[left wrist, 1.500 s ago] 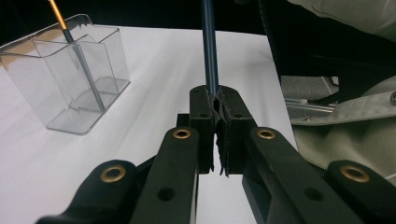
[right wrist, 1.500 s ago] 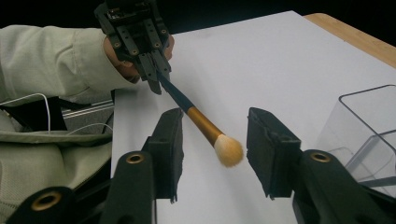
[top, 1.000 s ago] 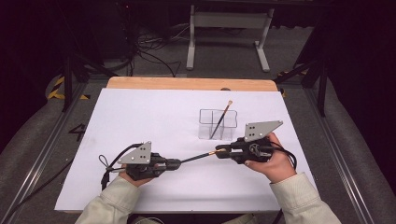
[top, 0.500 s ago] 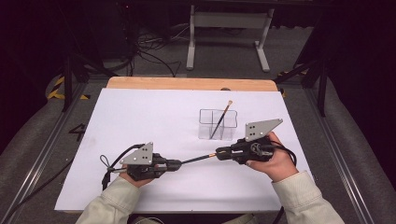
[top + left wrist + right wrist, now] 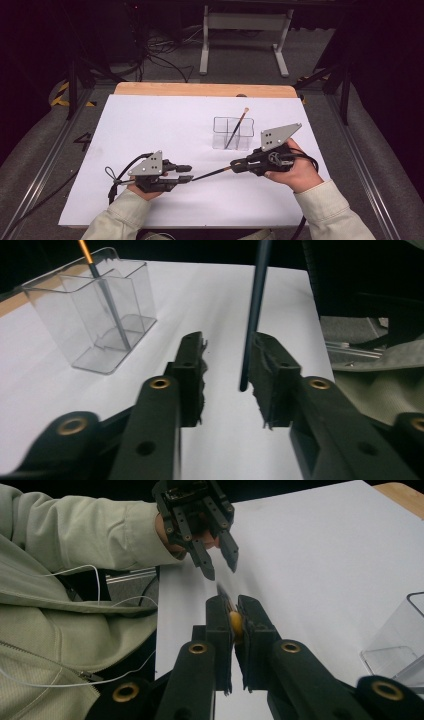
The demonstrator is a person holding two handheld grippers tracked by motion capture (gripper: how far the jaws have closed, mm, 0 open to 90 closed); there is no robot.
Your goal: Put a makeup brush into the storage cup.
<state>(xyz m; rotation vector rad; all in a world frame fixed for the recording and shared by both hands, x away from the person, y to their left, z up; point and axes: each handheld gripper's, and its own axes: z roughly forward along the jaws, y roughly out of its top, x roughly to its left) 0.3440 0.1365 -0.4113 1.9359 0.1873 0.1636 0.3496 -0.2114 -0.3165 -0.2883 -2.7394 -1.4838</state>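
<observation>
On the white table sheet, a clear two-compartment holder far right of centre already has one paintbrush leaning in it. A second paintbrush is clamped in the right gripper, near the holder. The left gripper is spread, its jaws either side of the brush's end without gripping. Judging so, dropping it in remains; nothing blocks the way.

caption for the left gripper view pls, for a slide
Open left gripper around a dark brush handle, clear holder beyond.
</observation>
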